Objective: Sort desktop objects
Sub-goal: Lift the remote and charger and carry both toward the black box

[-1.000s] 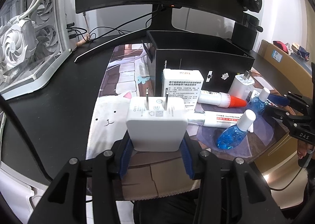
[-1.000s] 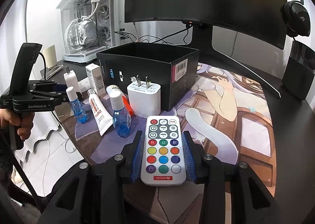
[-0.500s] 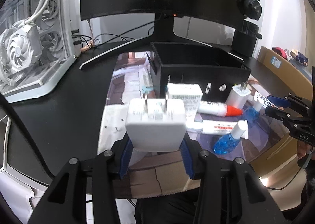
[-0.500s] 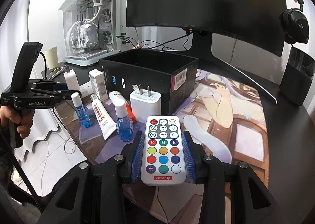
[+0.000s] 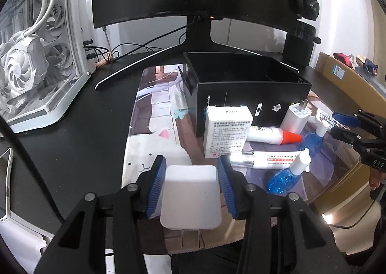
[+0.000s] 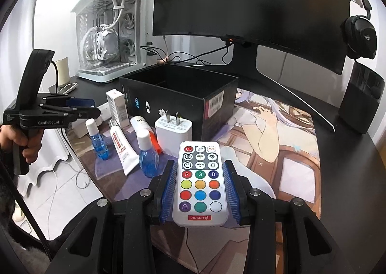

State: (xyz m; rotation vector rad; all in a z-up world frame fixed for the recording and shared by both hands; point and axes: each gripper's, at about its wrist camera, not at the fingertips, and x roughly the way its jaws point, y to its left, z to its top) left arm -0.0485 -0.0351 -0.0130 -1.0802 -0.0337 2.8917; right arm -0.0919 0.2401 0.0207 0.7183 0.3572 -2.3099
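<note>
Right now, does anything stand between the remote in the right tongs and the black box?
Yes. A white charger stands upright ahead of the remote, before the near wall of the black box, with a blue bottle left of it. Nothing covers the box's open top.

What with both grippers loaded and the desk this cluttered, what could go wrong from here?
The white charger sits far back between the left gripper's pads, prongs toward the camera, so it may release awkwardly. The remote is pinched only by its thin edges in the right gripper and could twist out. A blue bottle stands close beside that gripper, before the black box, and could be knocked over.
</note>
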